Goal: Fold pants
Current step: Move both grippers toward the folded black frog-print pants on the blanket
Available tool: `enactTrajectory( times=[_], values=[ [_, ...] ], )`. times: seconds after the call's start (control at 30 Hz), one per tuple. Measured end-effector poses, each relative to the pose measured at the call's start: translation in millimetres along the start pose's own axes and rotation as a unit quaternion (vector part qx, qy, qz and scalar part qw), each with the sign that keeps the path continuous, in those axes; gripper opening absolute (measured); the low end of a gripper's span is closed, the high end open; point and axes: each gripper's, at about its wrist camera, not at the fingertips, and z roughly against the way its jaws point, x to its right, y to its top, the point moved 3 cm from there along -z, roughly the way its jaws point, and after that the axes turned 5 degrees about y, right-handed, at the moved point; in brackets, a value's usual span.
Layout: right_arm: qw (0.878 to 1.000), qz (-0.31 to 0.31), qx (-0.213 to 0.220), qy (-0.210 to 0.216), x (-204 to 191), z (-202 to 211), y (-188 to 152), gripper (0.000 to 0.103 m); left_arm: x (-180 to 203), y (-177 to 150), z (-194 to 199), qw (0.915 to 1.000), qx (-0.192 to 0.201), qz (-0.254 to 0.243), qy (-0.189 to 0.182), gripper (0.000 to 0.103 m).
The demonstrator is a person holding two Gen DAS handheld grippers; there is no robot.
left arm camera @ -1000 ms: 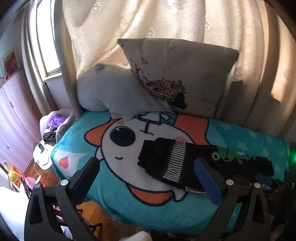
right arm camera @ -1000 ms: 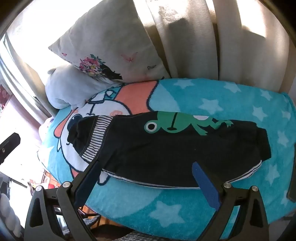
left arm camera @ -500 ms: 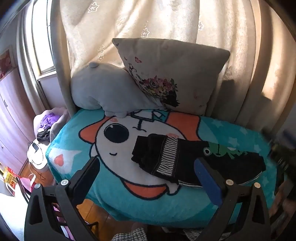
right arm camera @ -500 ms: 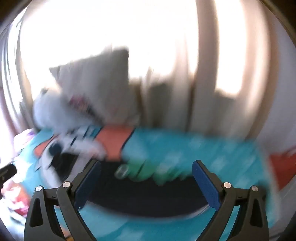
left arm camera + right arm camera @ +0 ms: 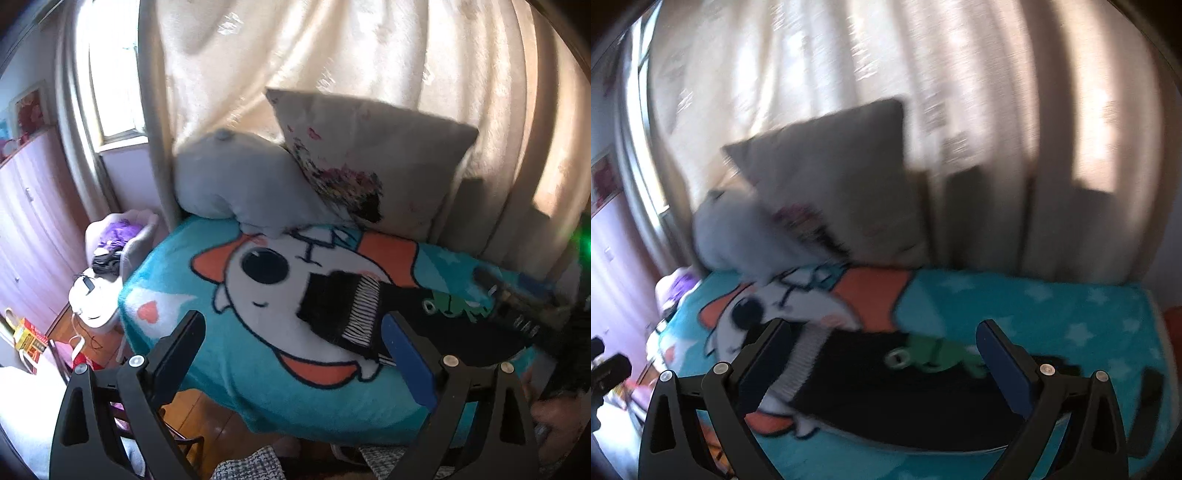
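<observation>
Dark pants (image 5: 436, 328) with a striped waistband (image 5: 360, 314) and a green frog print (image 5: 458, 306) lie lengthwise on a teal cartoon blanket (image 5: 236, 354). In the right wrist view the pants (image 5: 894, 402) lie flat, waistband to the left. My left gripper (image 5: 291, 354) is open and empty, held back from the bed's near edge, left of the waistband. My right gripper (image 5: 882, 354) is open and empty, above the pants' middle; this view is blurred by motion. The right gripper's body shows blurred at the right edge of the left wrist view (image 5: 524, 314).
A grey pillow (image 5: 236, 184) and a floral cushion (image 5: 373, 170) lean on cream curtains (image 5: 332, 55) at the back. A stool with clutter (image 5: 96, 295) stands on the wooden floor left of the bed. A wooden wardrobe (image 5: 29, 229) is at far left.
The right gripper swung up and away from the pants, then dipped back toward them, still moving. The left gripper moved slightly closer to the bed. Both stayed open.
</observation>
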Motion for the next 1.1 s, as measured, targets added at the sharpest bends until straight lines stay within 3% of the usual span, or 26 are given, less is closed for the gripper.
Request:
enactTrajectory(
  times=[0.13,0.5,0.73,1.1],
  values=[
    [0.998,0.058,0.003,0.031,-40,-2,-10,0.102,-16,0,16,0.9993,0.029,0.022,0.002,0.096],
    [0.99,0.11,-0.056,0.06,-91,-30,-34,0.102,-53,-24,23,0.9973,0.022,0.06,0.036,0.096],
    [0.985,0.142,-0.08,0.046,-100,-31,-46,0.102,-61,-30,16,0.9966,0.015,0.08,0.013,0.096],
    [0.983,0.136,-0.117,0.04,-96,-39,-63,0.102,-71,-42,3,0.9941,-0.008,0.108,-0.01,0.096]
  ],
)
